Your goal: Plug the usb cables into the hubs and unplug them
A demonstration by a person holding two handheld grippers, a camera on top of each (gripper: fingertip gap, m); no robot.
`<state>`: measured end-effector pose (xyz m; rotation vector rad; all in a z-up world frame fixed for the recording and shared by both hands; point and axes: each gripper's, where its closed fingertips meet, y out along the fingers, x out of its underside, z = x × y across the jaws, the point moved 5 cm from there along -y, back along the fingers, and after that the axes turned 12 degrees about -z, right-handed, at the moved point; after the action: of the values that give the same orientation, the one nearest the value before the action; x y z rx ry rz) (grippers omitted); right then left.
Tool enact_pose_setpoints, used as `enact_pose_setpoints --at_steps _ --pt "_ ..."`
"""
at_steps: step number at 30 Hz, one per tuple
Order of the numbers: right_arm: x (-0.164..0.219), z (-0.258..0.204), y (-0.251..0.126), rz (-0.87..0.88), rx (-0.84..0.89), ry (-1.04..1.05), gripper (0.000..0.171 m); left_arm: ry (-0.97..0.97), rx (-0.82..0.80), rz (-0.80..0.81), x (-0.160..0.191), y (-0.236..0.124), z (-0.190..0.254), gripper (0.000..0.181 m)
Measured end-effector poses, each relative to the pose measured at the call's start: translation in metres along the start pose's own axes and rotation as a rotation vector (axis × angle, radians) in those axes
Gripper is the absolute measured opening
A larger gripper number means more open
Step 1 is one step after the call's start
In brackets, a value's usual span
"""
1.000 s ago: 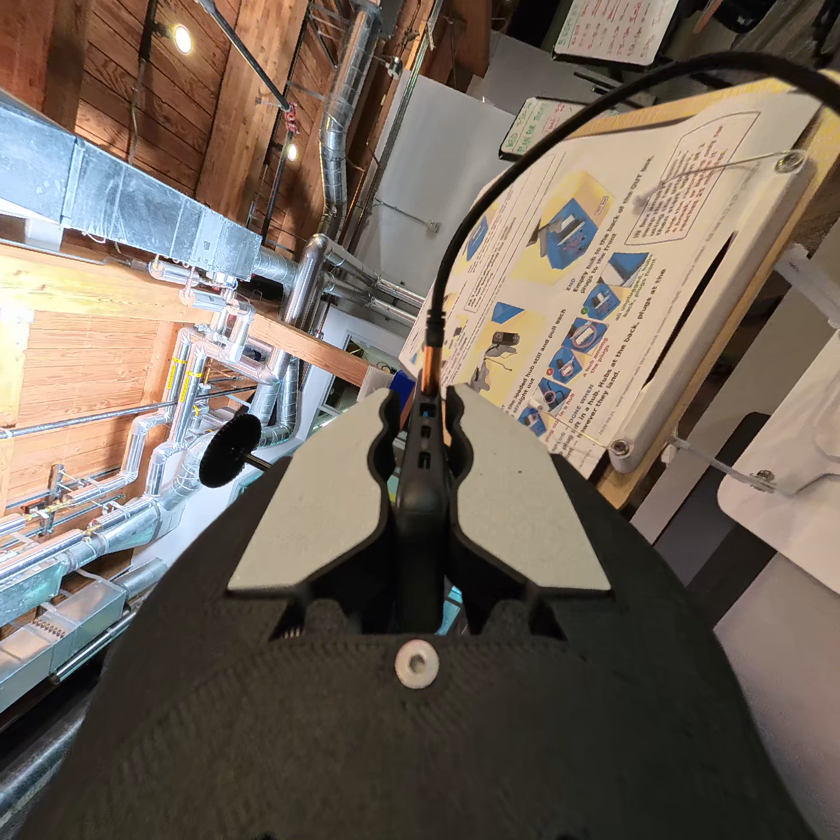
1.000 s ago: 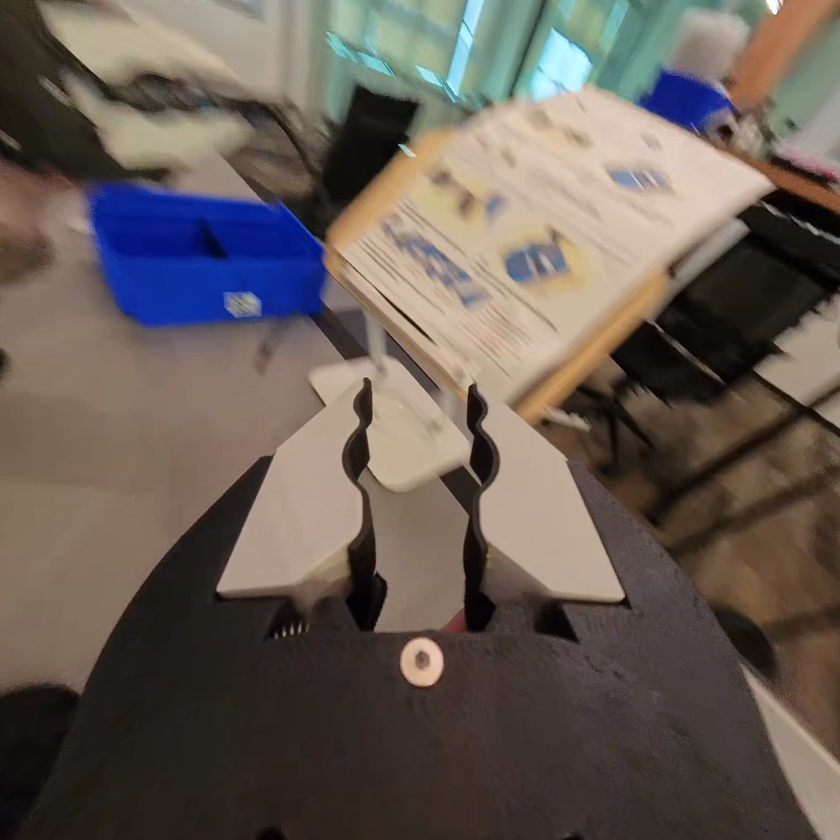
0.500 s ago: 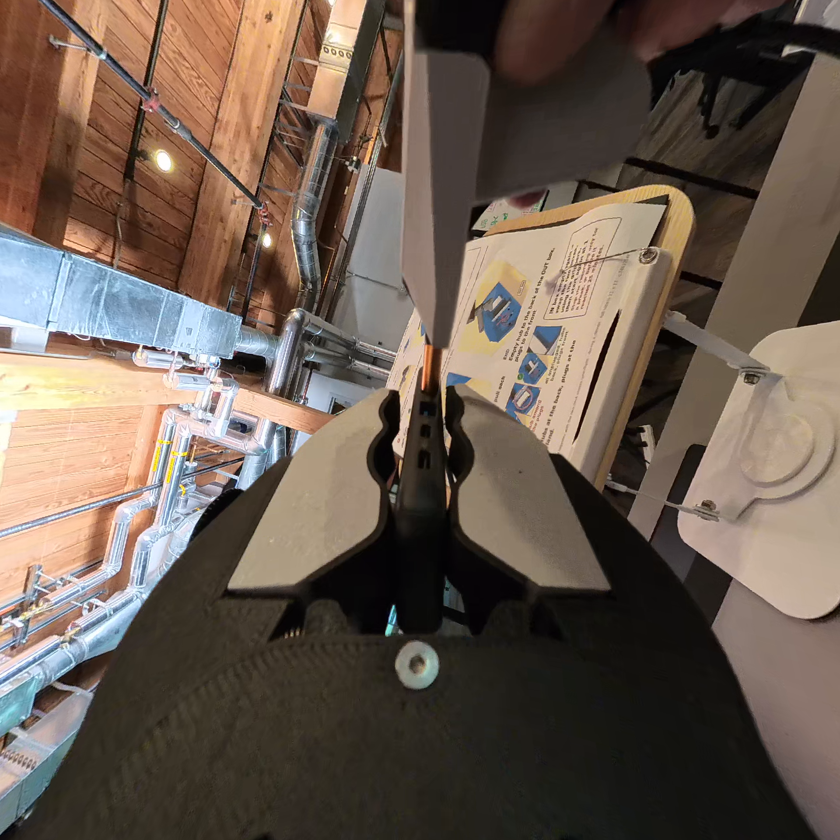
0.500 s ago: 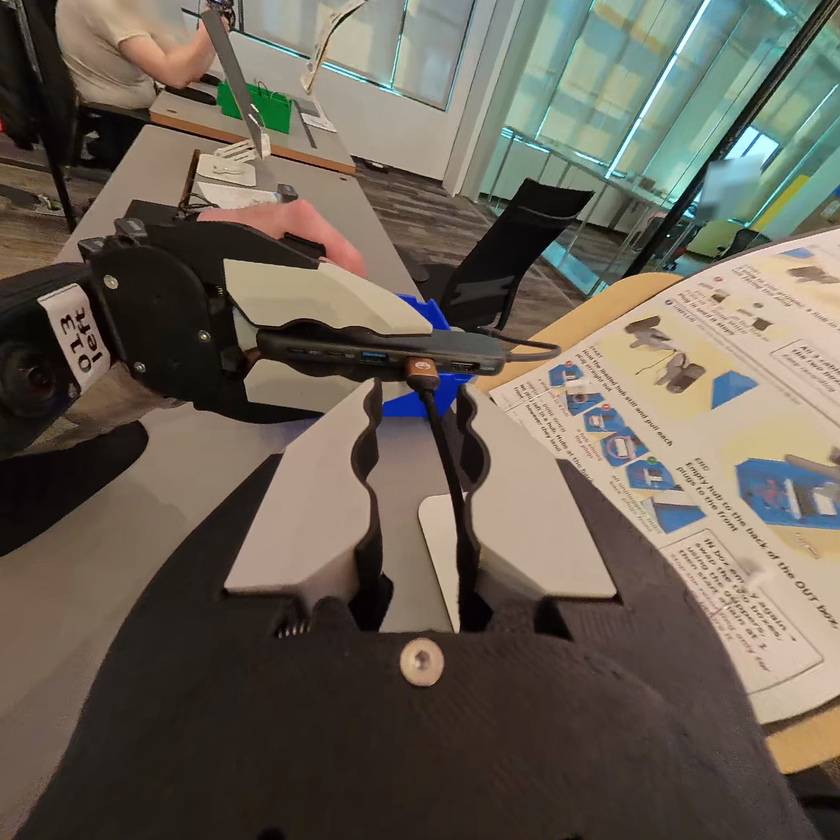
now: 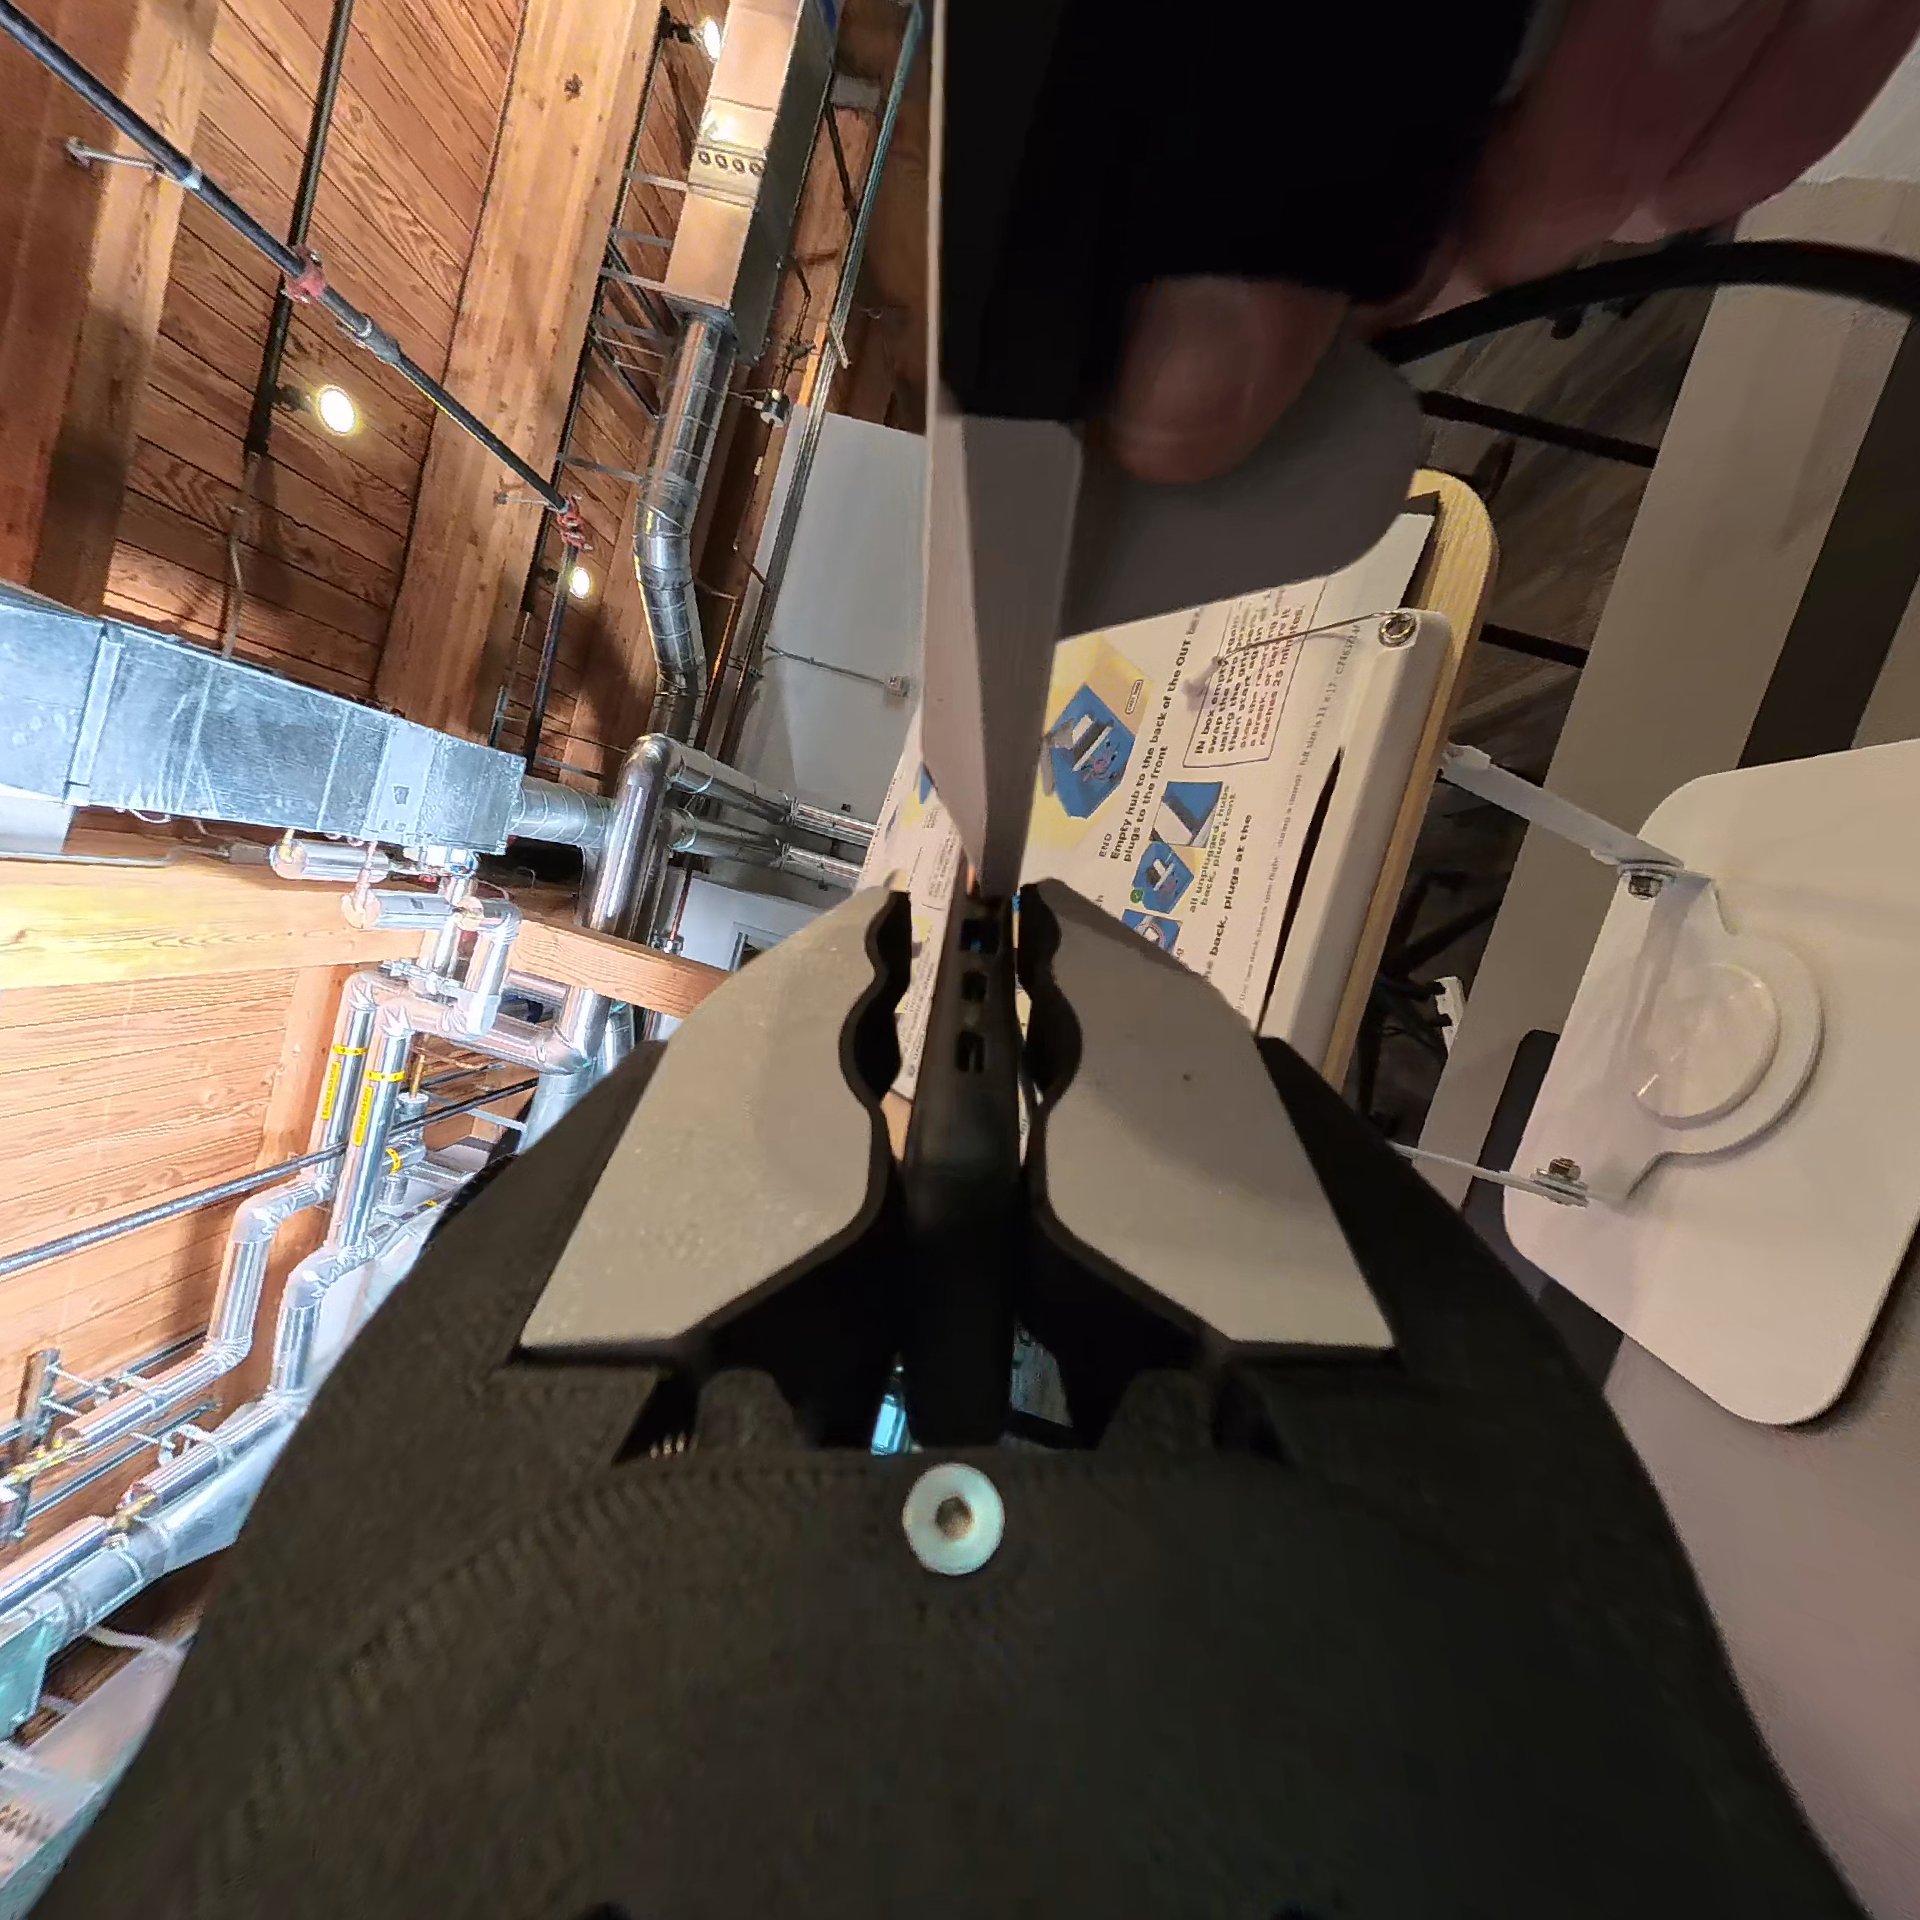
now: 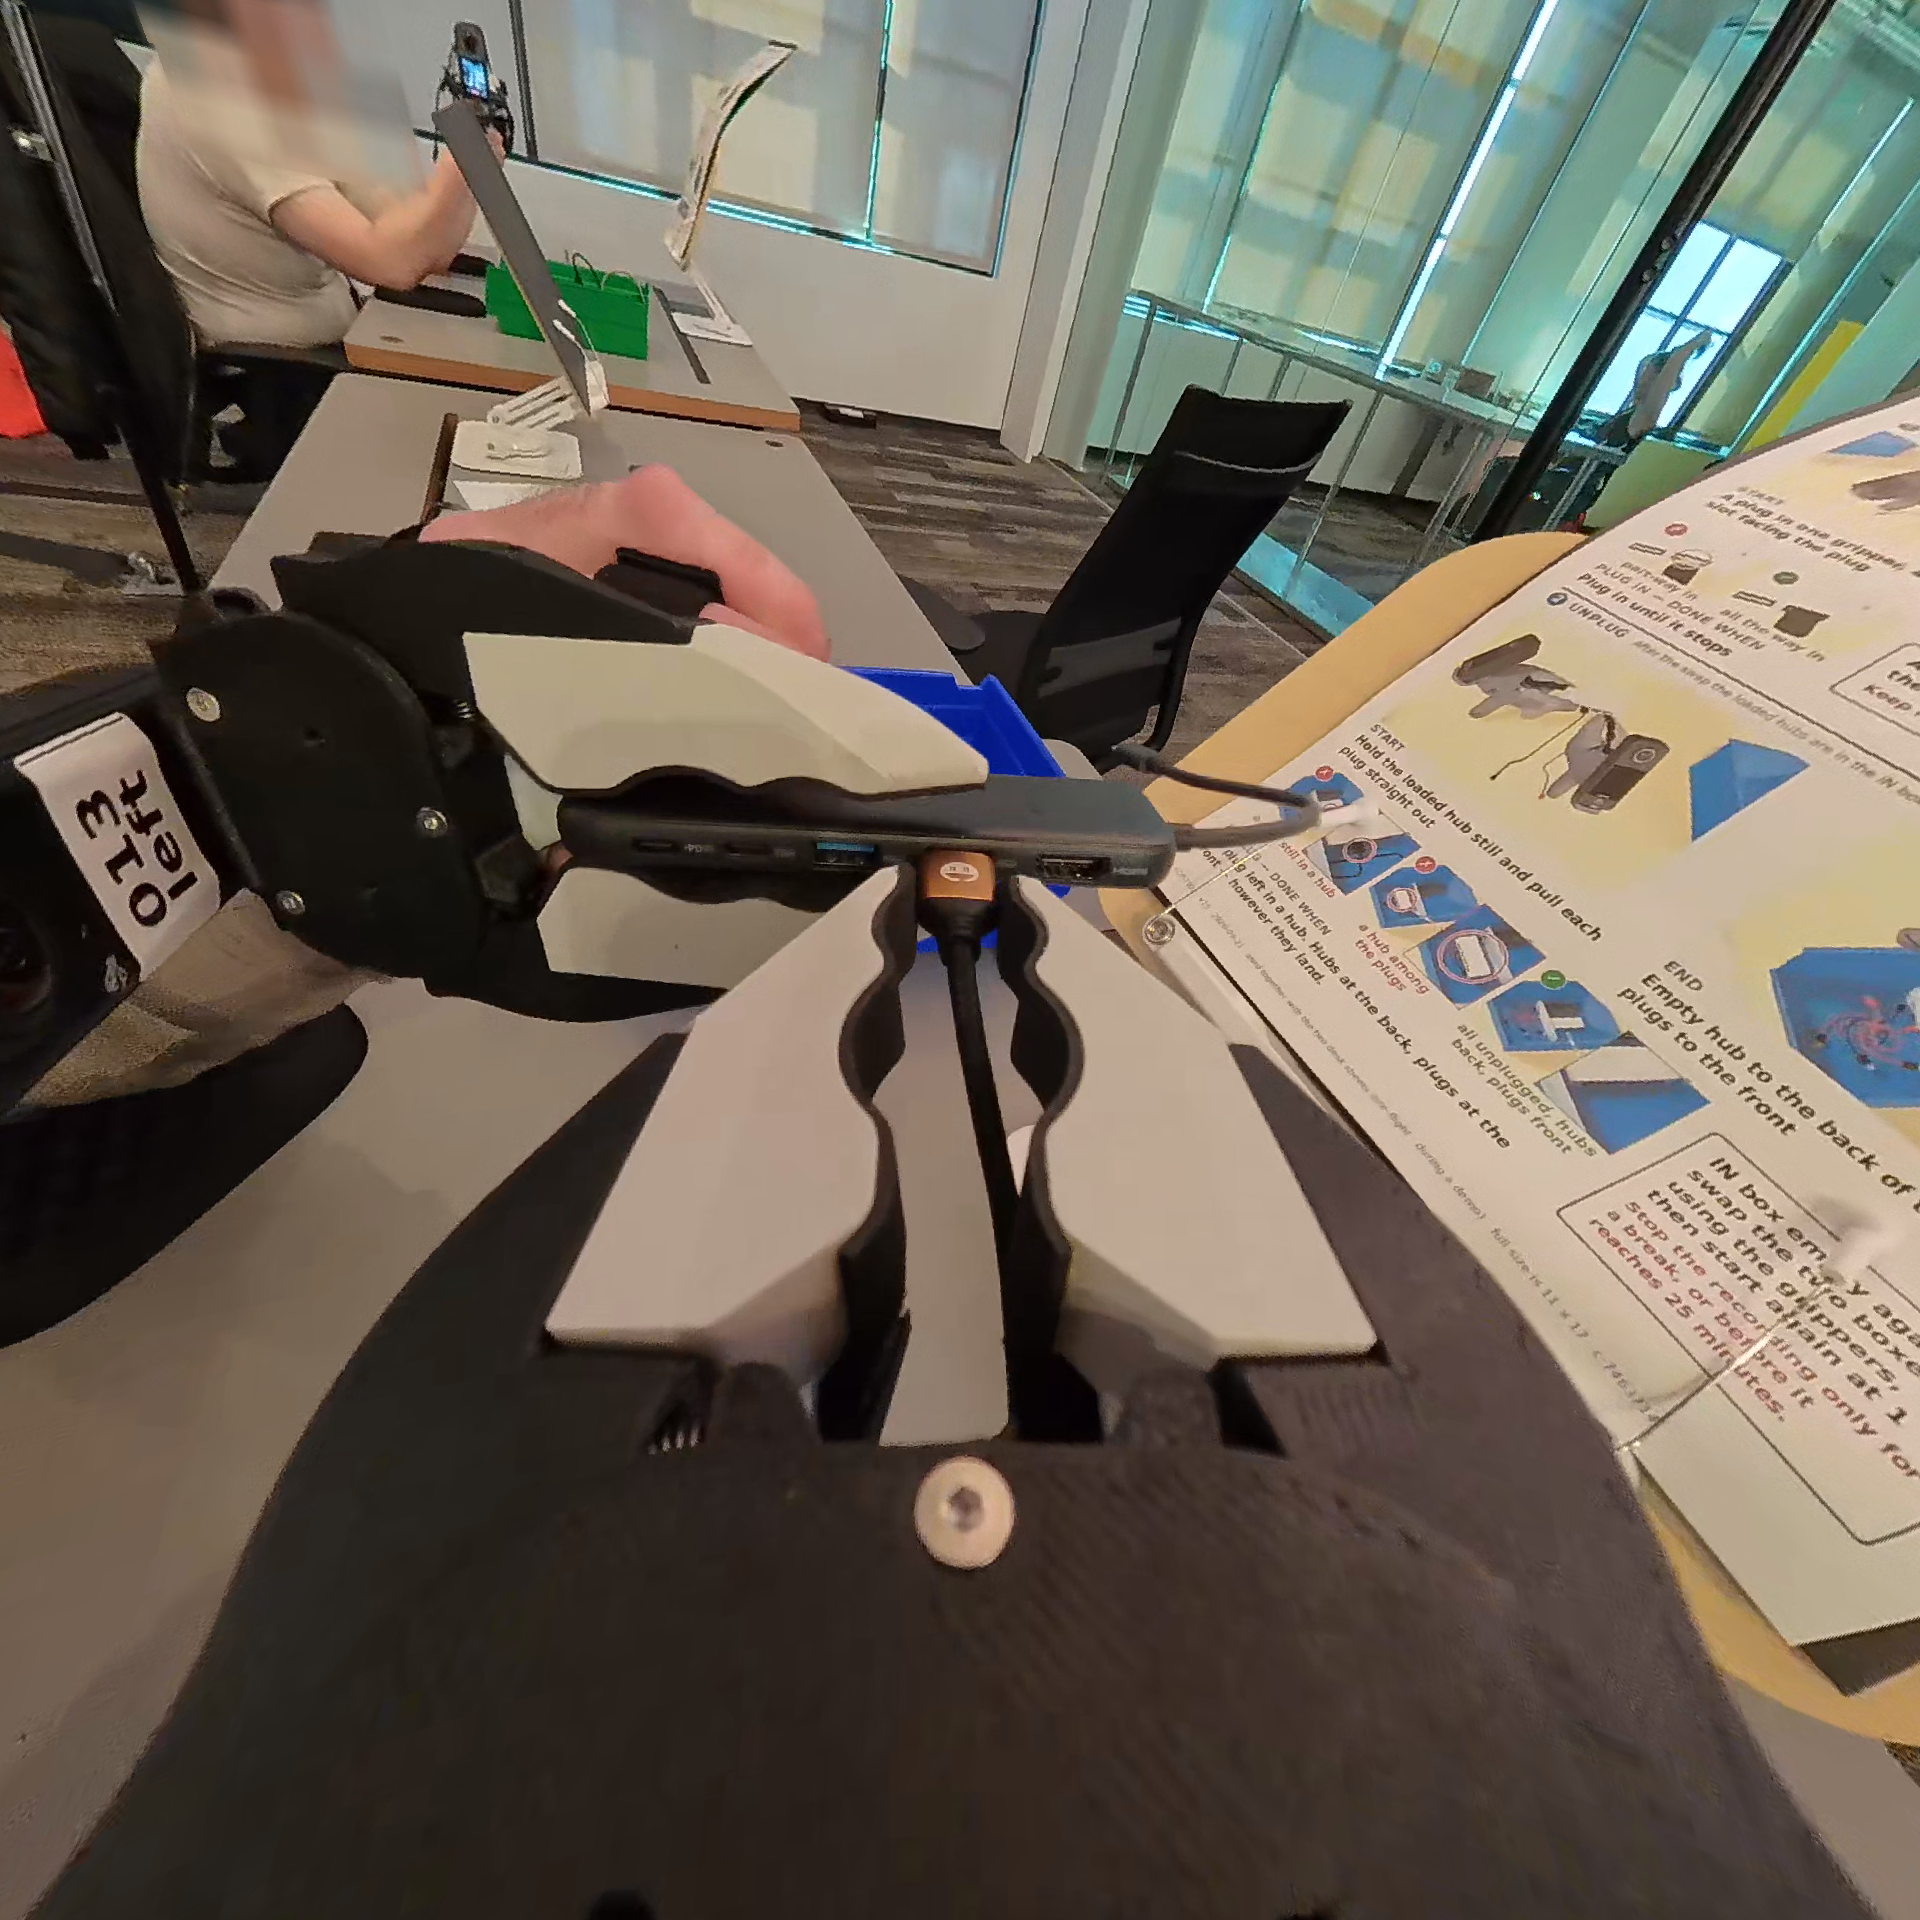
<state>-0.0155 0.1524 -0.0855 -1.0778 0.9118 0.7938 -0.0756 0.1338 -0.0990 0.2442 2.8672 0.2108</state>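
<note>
The right gripper (image 6: pixel 956 914) is closing in on the plug: half a second ago its fingers were standing back from the hub with the cable running loosely between them, and now the fingertips (image 6: pixel 831 945) are flanking the copper-coloured plug (image 6: pixel 954 873) right at the port. A second ago this gripper was still swinging across the table, nowhere near. Its fingers are not yet clenched; a clear gap is showing on either side of the black cable (image 6: pixel 982 1101), so they are bracketing the plug without squeezing it. In the left wrist view the right gripper is now filling the upper frame, much closer than before.

The left gripper (image 5: pixel 961 914) is staying clamped on the hub (image 6: pixel 873 826), holding it in mid-air above the grey table (image 6: pixel 312 1299), in front of the blue bin (image 6: pixel 935 696) and left of the instruction sheet (image 6: pixel 1558 935).

I judge this as the unplugging step about to begin: the plug is looking fully seated, the hub is being held still, and the grasp on the plug is the only thing missing.

The hub's long axis is running left to right in the right wrist view, roughly level, its free end with the pigtail lead (image 6: pixel 1236 810) pointing right toward the sheet. The row of ports is facing near, toward the right gripper. The plug's long axis is lying near to far, square to the hub, so a straight pull toward the near side should be freeing it
</note>
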Motion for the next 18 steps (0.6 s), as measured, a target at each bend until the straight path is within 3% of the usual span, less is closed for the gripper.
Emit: enact_pose_setpoints --at_steps 3,9,13,18 --pt "0.001 0.001 -0.002 0.022 -0.02 0.029 0.013 -0.024 0.008 0.005 0.002 0.001 -0.001 0.02" --pt "0.004 0.001 -0.006 0.036 -0.044 0.06 0.013 -0.037 0.047 -0.005 0.012 0.004 -0.002 0.045" --pt "0.004 -0.005 -0.003 0.018 -0.059 0.042 0.013 -0.014 0.031 0.016 0.008 0.002 0.002 0.022" --pt "0.005 -0.004 -0.003 0.019 -0.067 0.045 0.013 -0.024 0.031 0.014 0.007 0.004 0.005 0.02"
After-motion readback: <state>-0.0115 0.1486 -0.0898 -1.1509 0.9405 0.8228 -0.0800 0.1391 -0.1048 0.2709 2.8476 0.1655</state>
